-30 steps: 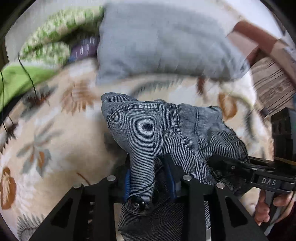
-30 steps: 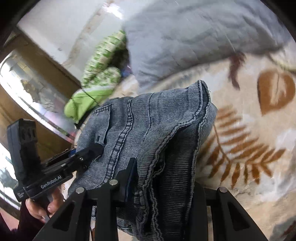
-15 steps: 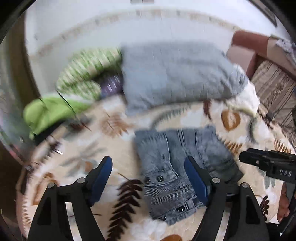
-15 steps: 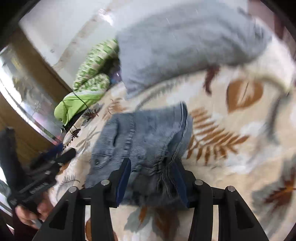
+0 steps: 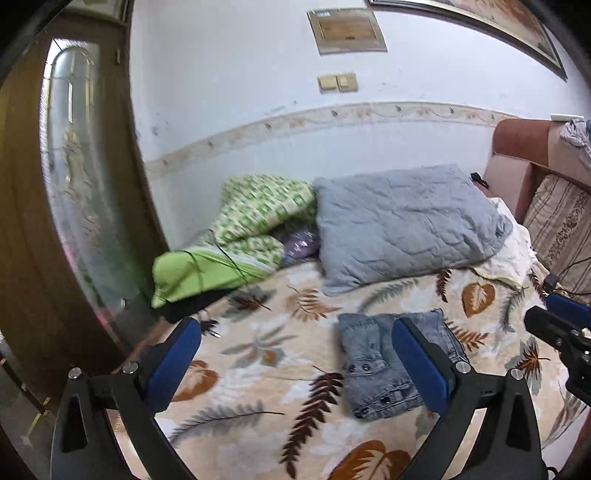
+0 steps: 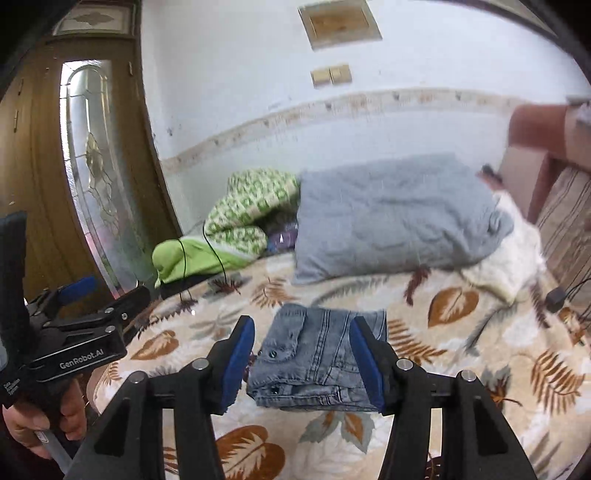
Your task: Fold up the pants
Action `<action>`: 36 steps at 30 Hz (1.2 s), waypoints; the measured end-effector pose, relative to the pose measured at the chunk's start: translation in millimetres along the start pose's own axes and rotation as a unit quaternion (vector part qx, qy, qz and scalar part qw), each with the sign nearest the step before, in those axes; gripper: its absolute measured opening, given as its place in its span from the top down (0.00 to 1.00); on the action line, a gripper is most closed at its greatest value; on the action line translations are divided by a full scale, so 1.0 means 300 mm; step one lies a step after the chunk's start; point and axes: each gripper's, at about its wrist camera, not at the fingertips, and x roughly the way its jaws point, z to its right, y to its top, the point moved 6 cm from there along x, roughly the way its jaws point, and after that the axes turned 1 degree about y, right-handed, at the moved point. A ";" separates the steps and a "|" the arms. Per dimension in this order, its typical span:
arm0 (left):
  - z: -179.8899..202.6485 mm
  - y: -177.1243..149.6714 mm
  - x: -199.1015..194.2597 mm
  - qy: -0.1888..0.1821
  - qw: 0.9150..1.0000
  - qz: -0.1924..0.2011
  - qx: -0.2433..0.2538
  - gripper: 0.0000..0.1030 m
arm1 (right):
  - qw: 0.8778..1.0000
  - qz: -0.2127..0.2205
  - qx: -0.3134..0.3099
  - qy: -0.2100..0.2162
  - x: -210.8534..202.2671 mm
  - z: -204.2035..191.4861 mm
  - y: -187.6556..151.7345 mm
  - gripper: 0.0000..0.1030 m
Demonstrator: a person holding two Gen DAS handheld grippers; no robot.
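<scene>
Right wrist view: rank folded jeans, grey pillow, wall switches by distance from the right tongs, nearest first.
From the right tongs:
1. Folded jeans, directly ahead between the open blue pads, lying on the leaf-print blanket.
2. Grey pillow, beyond the jeans, at the bed's far end.
3. Wall switches, high on the back wall.

Quick headcount of what's here. One pair of folded grey denim pants (image 6: 317, 360) on one leaf-print blanket (image 5: 266, 354). One big grey quilted pillow (image 5: 402, 225), one green patterned quilt (image 5: 258, 218) bunched up next to it, plus one purple thing (image 5: 301, 242) poking out between them; can't tell what it is. Two grippers: the left gripper (image 5: 295, 363) and the right gripper (image 6: 303, 360), each with two blue-padded fingers, so four pads total. One wooden door (image 6: 48, 184) with one glass panel. Two light switches (image 5: 338, 82) on the wall, one framed certificate (image 5: 347, 31) above them. One sofa (image 5: 550, 184) off to the side. One thin black cable (image 6: 214, 254).
</scene>
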 end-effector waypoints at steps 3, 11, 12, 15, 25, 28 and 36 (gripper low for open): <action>-0.026 0.014 -0.056 0.008 1.000 0.013 0.002 0.00 | 1.000 0.015 -0.014 -0.005 -0.054 -0.045 0.013 0.42; -0.073 0.025 -0.144 -0.007 1.000 0.018 -0.024 0.00 | 0.998 0.043 -0.041 -0.017 -0.148 -0.133 0.029 0.40; -0.080 0.024 -0.150 -0.008 0.999 0.018 -0.028 0.00 | 0.998 0.044 -0.046 -0.020 -0.153 -0.140 0.028 0.40; -0.094 0.021 -0.165 -0.008 0.999 0.016 -0.037 0.00 | 0.997 0.043 -0.056 -0.026 -0.161 -0.159 0.019 0.39; -0.113 0.026 -0.186 0.005 0.999 0.025 -0.046 0.00 | 0.997 0.031 -0.064 -0.027 -0.134 -0.168 -0.006 0.38; -0.111 0.027 -0.185 0.006 0.999 0.027 -0.045 0.00 | 0.997 0.026 -0.065 -0.026 -0.119 -0.164 -0.014 0.38; -0.095 0.031 -0.186 0.002 0.999 0.030 -0.041 0.00 | 0.997 0.017 -0.063 -0.029 -0.087 -0.141 -0.026 0.38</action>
